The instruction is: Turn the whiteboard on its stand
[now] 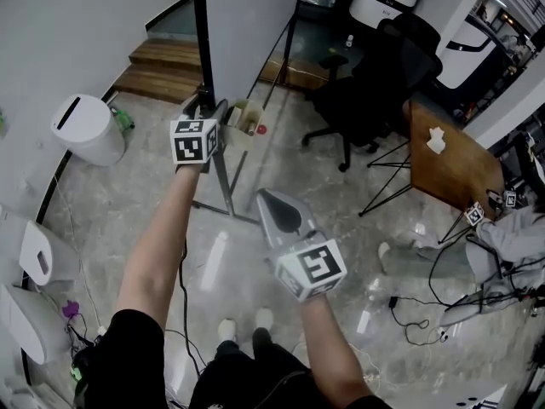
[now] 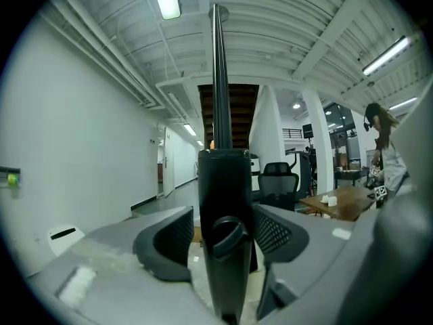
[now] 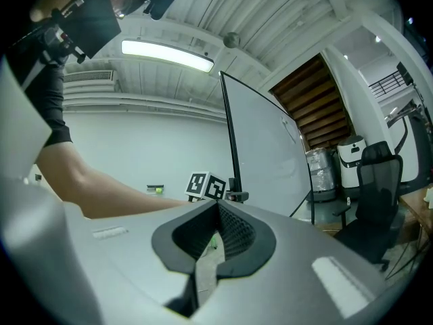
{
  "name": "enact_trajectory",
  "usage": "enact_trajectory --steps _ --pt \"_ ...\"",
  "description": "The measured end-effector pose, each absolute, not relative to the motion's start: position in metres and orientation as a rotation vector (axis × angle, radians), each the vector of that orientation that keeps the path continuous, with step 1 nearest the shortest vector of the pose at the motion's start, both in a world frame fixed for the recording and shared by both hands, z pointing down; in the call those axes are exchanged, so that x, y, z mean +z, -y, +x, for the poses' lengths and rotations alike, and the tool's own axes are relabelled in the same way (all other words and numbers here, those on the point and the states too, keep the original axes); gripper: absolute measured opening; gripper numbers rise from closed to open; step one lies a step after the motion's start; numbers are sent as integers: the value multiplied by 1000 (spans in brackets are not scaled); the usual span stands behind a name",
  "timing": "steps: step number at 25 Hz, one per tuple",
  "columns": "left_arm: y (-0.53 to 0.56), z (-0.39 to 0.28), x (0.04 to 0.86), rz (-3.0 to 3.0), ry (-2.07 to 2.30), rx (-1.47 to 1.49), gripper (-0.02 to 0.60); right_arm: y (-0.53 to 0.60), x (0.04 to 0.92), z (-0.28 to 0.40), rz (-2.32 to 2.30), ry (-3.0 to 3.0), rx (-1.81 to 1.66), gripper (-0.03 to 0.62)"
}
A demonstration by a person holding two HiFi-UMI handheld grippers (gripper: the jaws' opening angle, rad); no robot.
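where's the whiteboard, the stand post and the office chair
whiteboard (image 3: 267, 147): right gripper view, on its white face
stand post (image 2: 226, 181): left gripper view, on its wide black sleeve
office chair (image 1: 366, 99): head view, middle of the black chair

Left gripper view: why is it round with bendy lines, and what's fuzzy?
Left gripper view: a wide lens bends straight lines inside a black ring; the black post is soft. Right gripper view: same bowing, and the ceiling lamp glares white. Head view: evenly lit.
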State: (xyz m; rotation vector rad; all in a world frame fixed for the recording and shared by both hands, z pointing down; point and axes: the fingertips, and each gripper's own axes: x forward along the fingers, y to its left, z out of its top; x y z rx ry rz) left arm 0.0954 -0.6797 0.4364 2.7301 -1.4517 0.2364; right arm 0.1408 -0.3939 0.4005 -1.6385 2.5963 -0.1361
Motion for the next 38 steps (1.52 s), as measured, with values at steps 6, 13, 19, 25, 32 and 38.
enact_trajectory --steps 6,13,19,25,32,38 --pt "681 100 437 2716 1441 229 190 394 397 149 -1647 -2571 -118 8" --pt "678 99 437 2700 1432 235 187 404 397 136 -1701 -2558 -132 8" --pt "662 93 438 2690 1447 229 187 415 382 122 -1683 -2557 -106 8" --pt "636 80 440 2682 1452 238 187 404 385 107 -1671 -2574 -111 8" --pt "615 73 440 2664 1457 258 187 390 383 102 -1659 -2586 -116 8" --pt "594 64 438 2663 1457 259 187 376 377 97 -1657 -2584 -114 8"
